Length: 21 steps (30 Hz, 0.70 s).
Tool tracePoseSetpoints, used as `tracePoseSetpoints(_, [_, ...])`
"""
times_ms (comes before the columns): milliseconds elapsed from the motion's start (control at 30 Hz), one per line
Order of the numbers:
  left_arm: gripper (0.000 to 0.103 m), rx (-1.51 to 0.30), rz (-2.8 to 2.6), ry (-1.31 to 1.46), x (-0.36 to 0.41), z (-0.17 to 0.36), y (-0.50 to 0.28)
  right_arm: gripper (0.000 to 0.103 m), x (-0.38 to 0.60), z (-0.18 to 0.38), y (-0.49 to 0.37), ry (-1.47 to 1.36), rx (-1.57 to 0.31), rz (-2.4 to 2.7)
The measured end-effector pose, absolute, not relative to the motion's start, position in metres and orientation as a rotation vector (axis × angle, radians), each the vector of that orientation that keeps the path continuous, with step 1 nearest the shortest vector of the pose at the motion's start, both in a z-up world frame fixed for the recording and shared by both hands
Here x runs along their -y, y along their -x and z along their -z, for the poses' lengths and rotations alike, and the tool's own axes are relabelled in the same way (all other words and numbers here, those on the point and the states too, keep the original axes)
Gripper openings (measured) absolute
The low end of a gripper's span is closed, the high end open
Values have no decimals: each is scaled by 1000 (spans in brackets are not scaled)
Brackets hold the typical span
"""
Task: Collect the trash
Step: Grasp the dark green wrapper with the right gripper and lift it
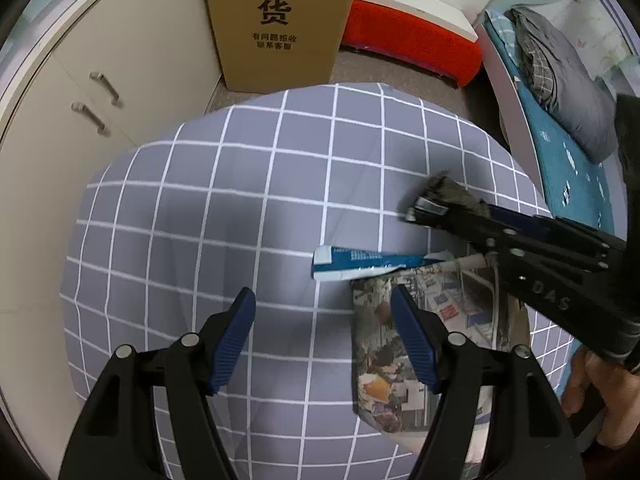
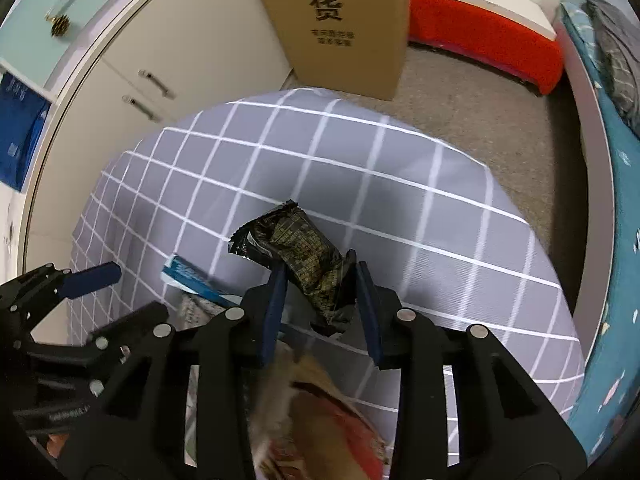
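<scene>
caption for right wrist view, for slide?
Right tongs grip a dark snack wrapper above the checked cloth.

Right gripper (image 2: 320,304) clamped on dark snack wrapper (image 2: 298,250) above grey checked tablecloth (image 2: 400,184); blue carton (image 2: 192,278) lay just beside.

There are two grippers: the left gripper (image 1: 323,334) and the right gripper (image 2: 322,304). On one table with a grey checked cloth (image 1: 240,200) I count three pieces of trash: one dark snack wrapper (image 2: 298,252), one blue and white packet (image 1: 360,266) and one printed paper bag (image 1: 420,344). Behind stands one cardboard box (image 1: 276,20). The cabinet (image 1: 120,80) has two handles.
</scene>
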<state>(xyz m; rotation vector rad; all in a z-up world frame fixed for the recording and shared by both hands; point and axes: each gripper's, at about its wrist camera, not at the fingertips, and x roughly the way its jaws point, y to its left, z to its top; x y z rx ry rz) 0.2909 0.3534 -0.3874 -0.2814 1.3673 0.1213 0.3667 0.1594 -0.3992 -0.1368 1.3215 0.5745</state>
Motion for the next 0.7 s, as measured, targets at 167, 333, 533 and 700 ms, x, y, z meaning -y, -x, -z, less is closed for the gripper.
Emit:
tracePoseSetpoints(167, [69,-1365,-81,163,-344,389,-301,34,-131,400,-373,67,-1333,-529])
tracePoseSetpoints(333, [66,-1364,-33,24,-331,394,-308,34,-115,398,-376,8,-1333,-515])
tracePoseSetpoints(533, [65,-1334,0,-53,-321,395,-318,34,-106,395,-375,-24,-1320,-499])
tracePoseSetpoints(700, [65,-1311,30,-123,-313,395,-326,34,-98,396,-373,-59,-1322,-478])
